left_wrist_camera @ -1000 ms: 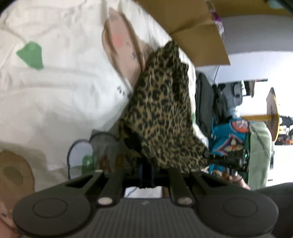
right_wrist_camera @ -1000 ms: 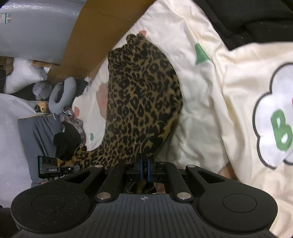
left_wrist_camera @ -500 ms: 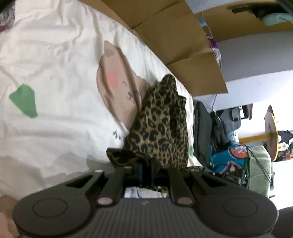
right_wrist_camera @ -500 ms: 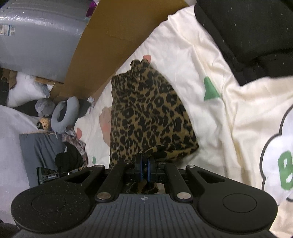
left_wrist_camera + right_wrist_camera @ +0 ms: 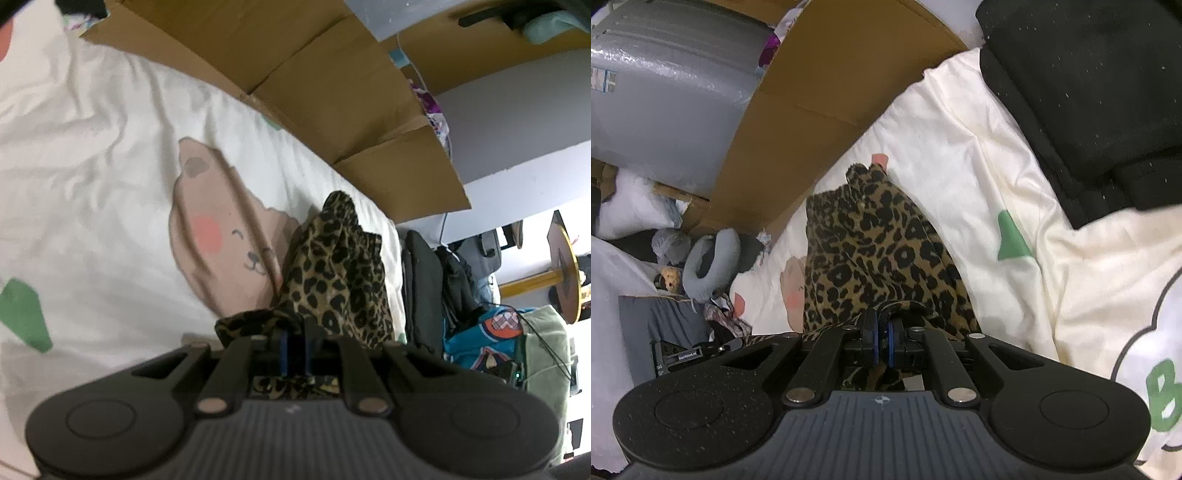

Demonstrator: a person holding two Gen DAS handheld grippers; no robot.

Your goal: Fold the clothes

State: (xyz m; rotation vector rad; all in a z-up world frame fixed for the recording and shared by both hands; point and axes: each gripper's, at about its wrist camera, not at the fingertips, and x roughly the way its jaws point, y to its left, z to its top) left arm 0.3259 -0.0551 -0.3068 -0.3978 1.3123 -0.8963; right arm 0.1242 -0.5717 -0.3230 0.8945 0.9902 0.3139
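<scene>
A leopard-print garment point(image 5: 336, 280) point(image 5: 871, 251) lies stretched over the white cartoon-print bedsheet point(image 5: 92, 206) point(image 5: 960, 147). Its near edge is pinched in both grippers. My left gripper point(image 5: 294, 349) is shut on a bunched corner of the fabric, low in the left wrist view. My right gripper point(image 5: 881, 341) is shut on the other near corner, with cloth pressed between its blue pads. The far end of the garment rests on the bed near the cardboard. Part of the fabric runs under both gripper bodies and is hidden.
Flattened cardboard point(image 5: 332, 92) point(image 5: 798, 122) stands along the bed's far side. A black garment point(image 5: 1089, 92) lies on the bed at the upper right. Off the bed edge lie a grey neck pillow point(image 5: 709, 262), dark bags point(image 5: 424, 280) and a teal garment point(image 5: 487, 339).
Both grippers pulled the garment back toward me and lowered it. It went from hanging and draped to lying flatter and shorter on the sheet. Both stayed shut on the fabric.
</scene>
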